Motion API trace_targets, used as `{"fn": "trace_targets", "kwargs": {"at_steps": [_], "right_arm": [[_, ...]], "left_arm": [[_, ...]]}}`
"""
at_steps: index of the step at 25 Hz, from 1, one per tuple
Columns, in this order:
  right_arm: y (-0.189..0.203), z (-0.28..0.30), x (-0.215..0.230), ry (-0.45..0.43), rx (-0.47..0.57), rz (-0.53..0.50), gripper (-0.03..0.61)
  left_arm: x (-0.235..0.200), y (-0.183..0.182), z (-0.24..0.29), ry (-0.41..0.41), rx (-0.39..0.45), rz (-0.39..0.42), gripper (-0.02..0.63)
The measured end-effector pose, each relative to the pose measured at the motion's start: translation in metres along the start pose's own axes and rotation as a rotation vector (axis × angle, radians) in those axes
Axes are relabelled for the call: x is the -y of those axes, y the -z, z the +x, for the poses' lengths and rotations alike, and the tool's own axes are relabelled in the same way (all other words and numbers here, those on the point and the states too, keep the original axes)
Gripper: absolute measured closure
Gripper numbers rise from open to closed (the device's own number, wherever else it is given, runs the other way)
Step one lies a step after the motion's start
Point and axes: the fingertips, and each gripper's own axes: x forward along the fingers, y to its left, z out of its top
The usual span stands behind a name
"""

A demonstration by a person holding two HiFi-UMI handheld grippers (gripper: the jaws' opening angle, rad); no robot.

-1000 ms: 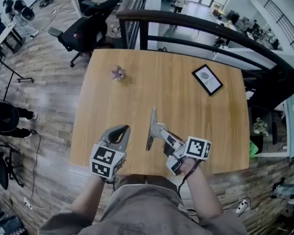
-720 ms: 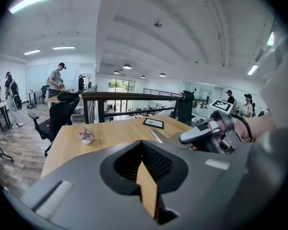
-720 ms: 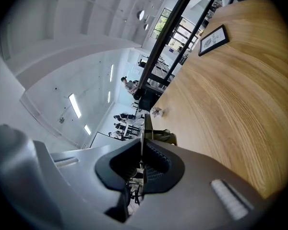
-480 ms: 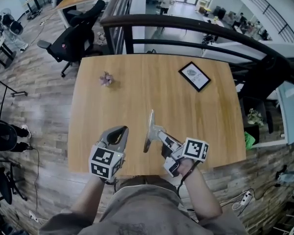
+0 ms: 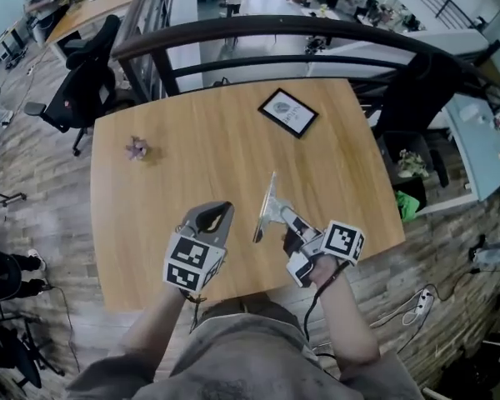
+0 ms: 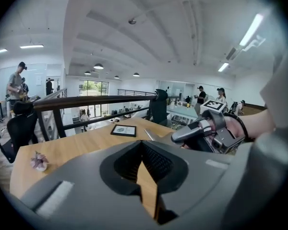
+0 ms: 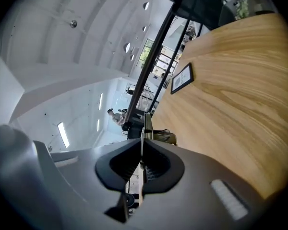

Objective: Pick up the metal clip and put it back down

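Note:
The metal clip (image 5: 267, 200) is a long flat steel strip, held on edge above the wooden table (image 5: 192, 165). My right gripper (image 5: 281, 217) is shut on its lower part. In the right gripper view the clip (image 7: 145, 127) shows edge-on as a thin blade rising out of the closed jaws of the right gripper (image 7: 142, 145). My left gripper (image 5: 215, 216) hovers to the left of the clip, shut and with nothing in it. Its own camera shows the left gripper's (image 6: 141, 145) tips together, with the right gripper (image 6: 181, 136) and clip (image 6: 151, 134) beyond.
A black-framed picture (image 5: 287, 112) lies flat near the table's far right side. A small purple object (image 5: 136, 148) sits at the far left. A black railing (image 5: 275, 27) runs behind the table. An office chair (image 5: 83, 82) stands off the far left corner.
The view has swung, so the table sits further left and turned. Both grippers have moved together sideways over the near part of the table. The clip stays in the right gripper.

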Motion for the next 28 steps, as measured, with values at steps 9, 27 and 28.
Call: {"fn": "trace_targets", "kwargs": {"at_steps": [9,27,28], "right_arm": [[-0.047,-0.075,0.089,0.145,0.184,0.109,0.563],[-0.03,-0.173,0.251,0.329,0.469,0.356,0.563],[-0.028,-0.177,0.255,0.338,0.477,0.364,0.561]], "left_arm": [[0.075,-0.002,0.091,0.191,-0.061,0.084,0.614],[0.197,0.084,0.177,0.405,-0.259,0.127,0.612],[0.2,0.088,0.177,0.412,-0.269,0.123,0.612]]}}
